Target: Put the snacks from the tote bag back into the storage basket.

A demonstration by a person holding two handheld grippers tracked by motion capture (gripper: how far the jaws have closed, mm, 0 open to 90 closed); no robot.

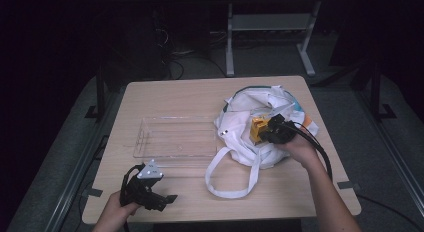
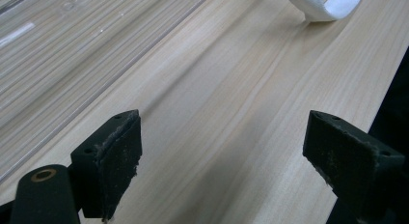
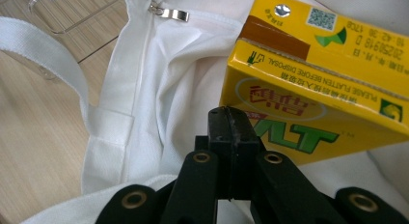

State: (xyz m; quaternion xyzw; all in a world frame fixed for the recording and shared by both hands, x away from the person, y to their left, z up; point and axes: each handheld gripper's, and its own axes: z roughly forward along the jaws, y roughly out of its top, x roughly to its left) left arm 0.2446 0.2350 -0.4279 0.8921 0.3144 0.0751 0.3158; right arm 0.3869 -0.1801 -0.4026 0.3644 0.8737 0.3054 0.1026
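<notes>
Cardboard drink carton (image 3: pixel 318 89), yellow, boxy and glossy with green lettering, lies on the crumpled white cloth tote bag (image 1: pixel 250 127) near the wooden table's (image 1: pixel 175 97) right edge. A clear plastic tray (image 1: pixel 172 137) sits mid-table beside the bag, whose webbing strap (image 1: pixel 227 179) loops toward the front edge. The right gripper (image 3: pixel 233 122) meets the carton with jaws pressed together, gripping nothing; the left gripper (image 2: pixel 222 161) hovers wide and empty near the front-left corner.

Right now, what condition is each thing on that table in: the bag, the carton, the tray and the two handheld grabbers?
White bag: crumpled on the table, mouth open, one strap looped out flat toward the person.
Yellow drink carton: closed, tilted, resting at the bag's mouth.
Clear tray: flat on the table, nothing in it.
Left gripper: jaws wide open over bare table.
Right gripper: jaws shut, tips at the carton.
</notes>
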